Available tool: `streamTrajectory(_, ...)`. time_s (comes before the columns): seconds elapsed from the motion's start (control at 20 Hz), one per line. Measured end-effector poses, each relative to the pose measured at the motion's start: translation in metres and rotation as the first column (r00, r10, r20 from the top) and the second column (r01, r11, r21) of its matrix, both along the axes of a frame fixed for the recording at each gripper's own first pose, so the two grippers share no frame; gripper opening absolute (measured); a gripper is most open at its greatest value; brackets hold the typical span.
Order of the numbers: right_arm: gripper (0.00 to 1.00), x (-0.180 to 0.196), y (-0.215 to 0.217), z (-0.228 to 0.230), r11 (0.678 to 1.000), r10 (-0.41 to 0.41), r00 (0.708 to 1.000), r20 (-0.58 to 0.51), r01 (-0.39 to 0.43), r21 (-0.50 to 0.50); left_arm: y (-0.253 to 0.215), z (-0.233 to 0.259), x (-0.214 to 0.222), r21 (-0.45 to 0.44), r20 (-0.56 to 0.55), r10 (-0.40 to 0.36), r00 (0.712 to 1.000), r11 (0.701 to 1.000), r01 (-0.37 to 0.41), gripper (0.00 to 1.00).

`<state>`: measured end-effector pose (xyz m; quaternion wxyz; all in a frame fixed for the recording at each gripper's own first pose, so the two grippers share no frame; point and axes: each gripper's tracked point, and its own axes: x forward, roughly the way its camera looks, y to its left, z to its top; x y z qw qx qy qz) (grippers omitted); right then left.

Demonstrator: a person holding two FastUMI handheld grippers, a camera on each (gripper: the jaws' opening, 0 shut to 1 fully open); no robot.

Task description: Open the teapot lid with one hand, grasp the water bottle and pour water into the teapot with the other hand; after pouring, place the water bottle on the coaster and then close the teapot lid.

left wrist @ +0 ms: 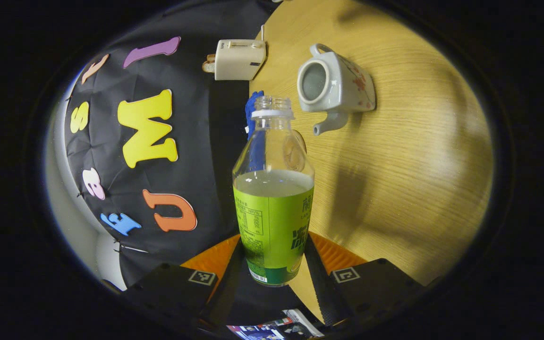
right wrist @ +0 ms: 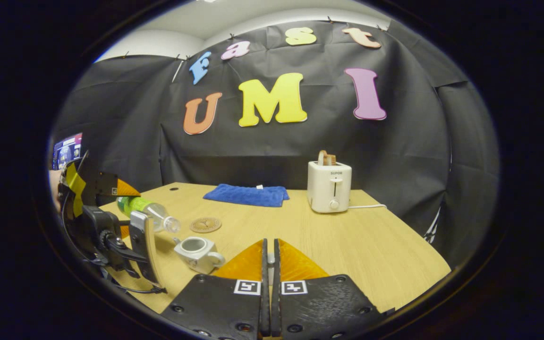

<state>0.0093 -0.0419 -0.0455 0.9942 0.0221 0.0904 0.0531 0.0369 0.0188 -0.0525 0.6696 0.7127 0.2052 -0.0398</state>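
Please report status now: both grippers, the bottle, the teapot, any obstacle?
Left gripper shut on water bottle, tilted toward teapot. Right gripper shut, possibly on lid. Teapot open. Nothing between.

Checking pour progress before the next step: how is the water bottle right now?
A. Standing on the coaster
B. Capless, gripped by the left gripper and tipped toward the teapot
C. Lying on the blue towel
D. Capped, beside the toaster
B: the left gripper clamps the uncapped water bottle, tilted toward the open teapot.

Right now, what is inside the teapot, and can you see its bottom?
The teapot has no lid on it, and its round opening shows a pale, shaded inner wall. No water is clearly visible inside. The bottom is too dark to judge. The water bottle is tilted toward it, part full.
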Motion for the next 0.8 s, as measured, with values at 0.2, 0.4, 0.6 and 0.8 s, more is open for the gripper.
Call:
streamTrajectory(0.2, 0.01, -0.001, -0.006, 0.002, 1.0, -0.011, 1.0, 0.007, 0.011, -0.007, -0.008, 0.004, 0.007, 0.052, -0.012, -0.021, 1.0, 0.998, 0.021, 0.74)
streamTrajectory(0.4, 0.01, -0.001, -0.01, 0.001, 1.0, -0.015, 1.0, 0.006, 0.015, -0.006, -0.012, 0.018, 0.009, 0.151, 0.02, -0.037, 0.999, 0.988, 0.034, 0.74)
streamTrajectory(0.6, 0.01, -0.002, -0.014, 0.002, 1.0, -0.021, 1.0, 0.013, 0.021, 0.002, -0.017, 0.021, 0.011, 0.227, 0.003, -0.06, 0.998, 0.972, 0.058, 0.72)
streamTrajectory(0.8, 0.01, -0.005, -0.015, 0.0, 1.0, -0.018, 1.0, 0.01, 0.018, 0.017, -0.019, 0.034, 0.013, 0.281, 0.027, -0.078, 0.997, 0.957, 0.067, 0.74)
